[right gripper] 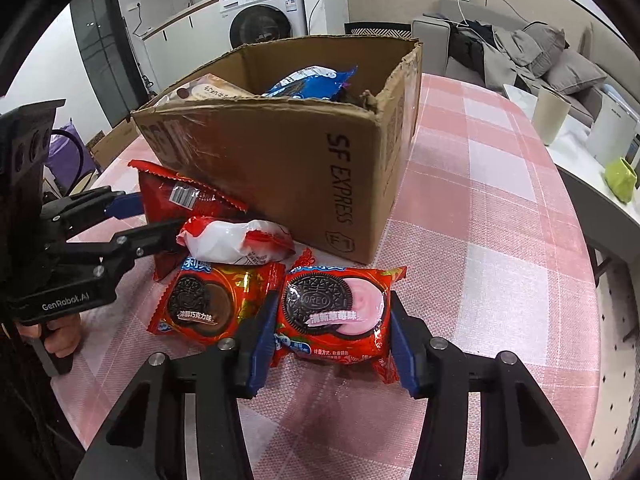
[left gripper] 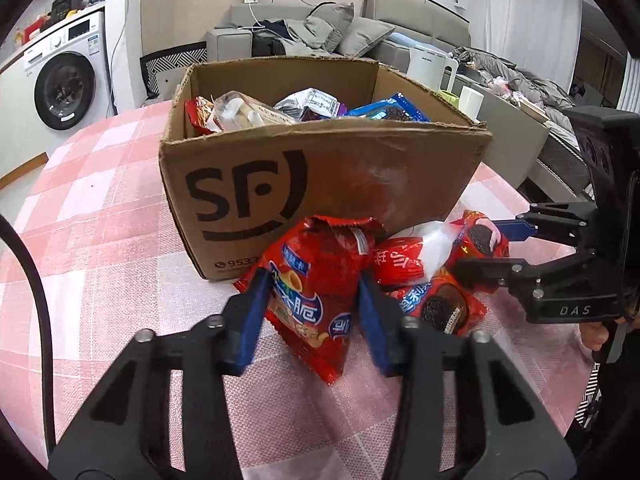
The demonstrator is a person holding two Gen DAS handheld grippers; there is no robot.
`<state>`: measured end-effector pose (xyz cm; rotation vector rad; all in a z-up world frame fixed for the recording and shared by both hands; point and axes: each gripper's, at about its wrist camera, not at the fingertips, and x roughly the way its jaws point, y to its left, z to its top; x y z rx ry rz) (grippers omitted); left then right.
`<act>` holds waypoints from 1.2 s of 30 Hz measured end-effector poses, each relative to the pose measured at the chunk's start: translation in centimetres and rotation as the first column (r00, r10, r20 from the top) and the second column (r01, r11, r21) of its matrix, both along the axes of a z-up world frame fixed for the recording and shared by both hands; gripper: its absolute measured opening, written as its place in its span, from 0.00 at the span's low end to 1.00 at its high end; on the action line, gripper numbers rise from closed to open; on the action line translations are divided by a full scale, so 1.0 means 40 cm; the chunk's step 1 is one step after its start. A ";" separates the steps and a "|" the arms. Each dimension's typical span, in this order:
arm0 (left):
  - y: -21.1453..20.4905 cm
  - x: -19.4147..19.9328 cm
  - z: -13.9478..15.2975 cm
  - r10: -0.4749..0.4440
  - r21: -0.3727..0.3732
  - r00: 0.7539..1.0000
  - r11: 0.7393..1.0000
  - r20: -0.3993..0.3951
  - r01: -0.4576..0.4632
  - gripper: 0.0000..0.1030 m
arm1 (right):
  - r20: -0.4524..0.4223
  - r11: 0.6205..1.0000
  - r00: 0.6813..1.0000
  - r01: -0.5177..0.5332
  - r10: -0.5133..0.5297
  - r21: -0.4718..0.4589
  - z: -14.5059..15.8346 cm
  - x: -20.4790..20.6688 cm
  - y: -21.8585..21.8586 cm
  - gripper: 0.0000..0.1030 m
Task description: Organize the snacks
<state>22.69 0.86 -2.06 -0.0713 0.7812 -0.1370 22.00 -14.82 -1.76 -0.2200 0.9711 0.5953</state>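
left gripper [left gripper: 312, 312]: pads against red chip bag [left gripper: 316, 300], before cardboard box [left gripper: 320, 168] | right gripper [right gripper: 332, 340]: pads flank strawberry cookie pack [right gripper: 340, 316] on checked tablecloth [right gripper: 480, 240]; grip unclear

The box [left gripper: 320, 168] beyond the left tongs [left gripper: 312, 320] is matt brown corrugated cardboard, torn ragged along its rim, with a shiny tape patch on the near wall. The cloth [left gripper: 100, 216] over the table is a woven, matt pink-and-white check. Between the left tongs' pads [left gripper: 250, 320], the chip bag [left gripper: 316, 296] is glossy red film, crinkled and catching light. Between the right tongs [right gripper: 332, 332], the Oreo pack [right gripper: 340, 316] is glossy red foil; the chocolate Oreo pack [right gripper: 208, 304] to its left shines alike. Beyond them the white packet [right gripper: 236, 240] is smooth shiny plastic. Both tongs are matt black plastic with silvery metal pins and smooth blue pads.
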 end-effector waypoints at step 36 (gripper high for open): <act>0.052 -0.170 0.215 -0.009 -0.070 0.979 0.997 0.202 0.023 0.28 | 0.162 0.987 0.987 -0.025 -0.001 0.157 0.181 -0.088 -0.029 0.49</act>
